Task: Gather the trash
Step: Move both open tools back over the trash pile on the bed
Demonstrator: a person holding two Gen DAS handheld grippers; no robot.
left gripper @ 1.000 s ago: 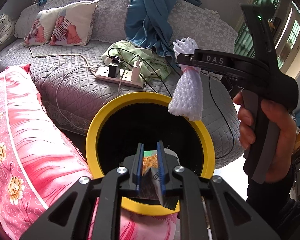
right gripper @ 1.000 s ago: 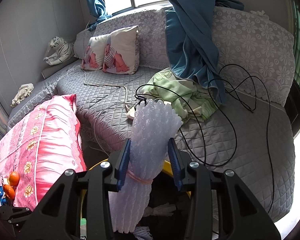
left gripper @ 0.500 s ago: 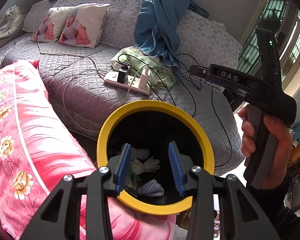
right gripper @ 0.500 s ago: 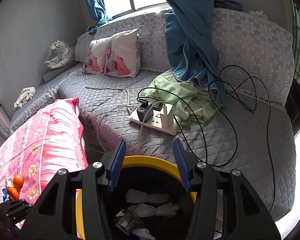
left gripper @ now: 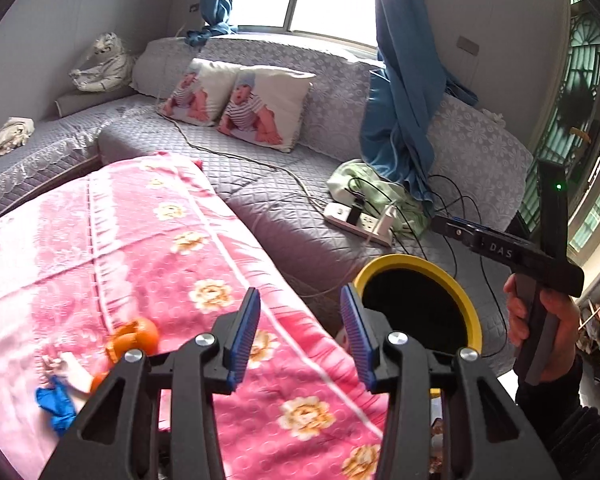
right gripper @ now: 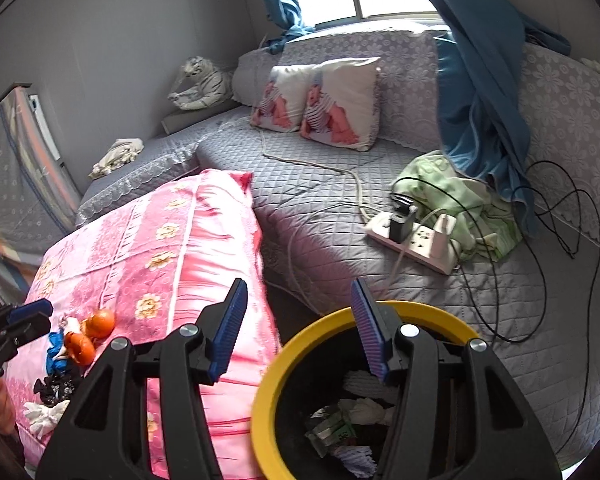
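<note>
Both tools empty, jaws just opened: left tool (left gripper: 298, 334) should approach the orange peels (left gripper: 134, 338) low; right tool (right gripper: 296, 328) waited.

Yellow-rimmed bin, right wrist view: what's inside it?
The yellow-rimmed bin holds white foam netting, a crumpled green wrapper and a white bundle; the right tool's frame covers the rest.

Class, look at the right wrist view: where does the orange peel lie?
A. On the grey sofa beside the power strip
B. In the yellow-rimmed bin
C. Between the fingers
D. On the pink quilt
D: the orange peel lies on the pink quilt, left of the bin.
</note>
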